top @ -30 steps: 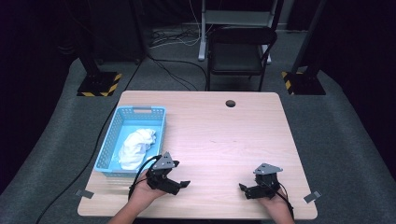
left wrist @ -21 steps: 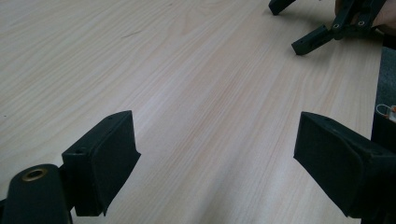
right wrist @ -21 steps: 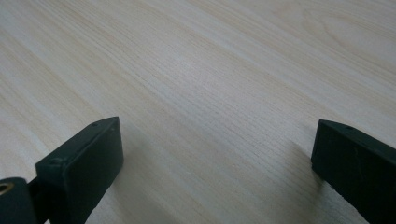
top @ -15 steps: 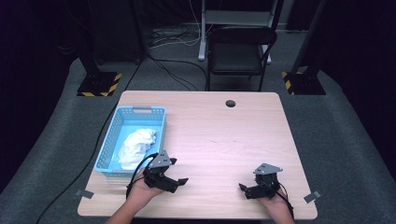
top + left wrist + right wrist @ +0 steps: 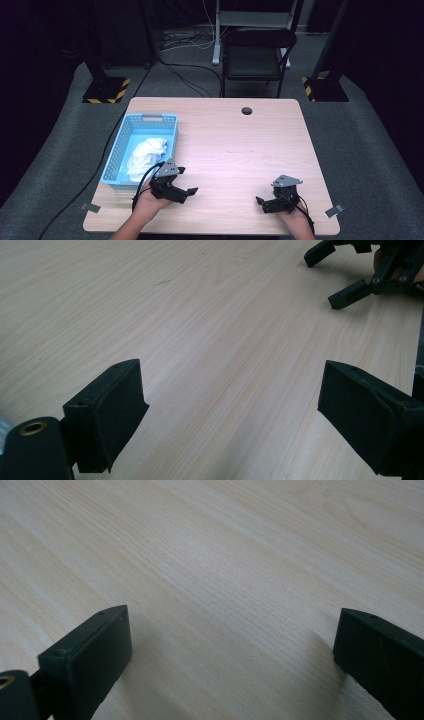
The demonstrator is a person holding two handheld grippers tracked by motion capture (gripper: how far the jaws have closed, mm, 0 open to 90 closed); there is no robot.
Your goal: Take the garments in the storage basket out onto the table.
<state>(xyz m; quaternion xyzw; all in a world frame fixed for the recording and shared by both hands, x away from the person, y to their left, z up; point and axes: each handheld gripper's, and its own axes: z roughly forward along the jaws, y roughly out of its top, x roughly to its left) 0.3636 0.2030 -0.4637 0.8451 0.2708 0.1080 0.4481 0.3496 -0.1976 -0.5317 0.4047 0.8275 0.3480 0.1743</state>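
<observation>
A blue plastic basket (image 5: 126, 140) stands at the table's left side with a crumpled white cloth (image 5: 143, 154) inside it. My left gripper (image 5: 186, 181) rests near the front edge, just right of the basket's near corner, jaws wide open and empty (image 5: 232, 405). Over at the front right, my right gripper (image 5: 261, 203) lies low on the wood, also open with nothing between its jaws (image 5: 232, 652). The left gripper view catches the right gripper (image 5: 345, 275) far off at the top right.
The light wooden table (image 5: 235, 150) has a round cable hole (image 5: 246, 110) near its far edge. A black chair (image 5: 254, 55) stands behind the table. Tape tabs mark the front corners (image 5: 89, 207). A cable (image 5: 107, 150) runs down the left side.
My left gripper has shifted slightly toward the front left. The right gripper has stayed put.
</observation>
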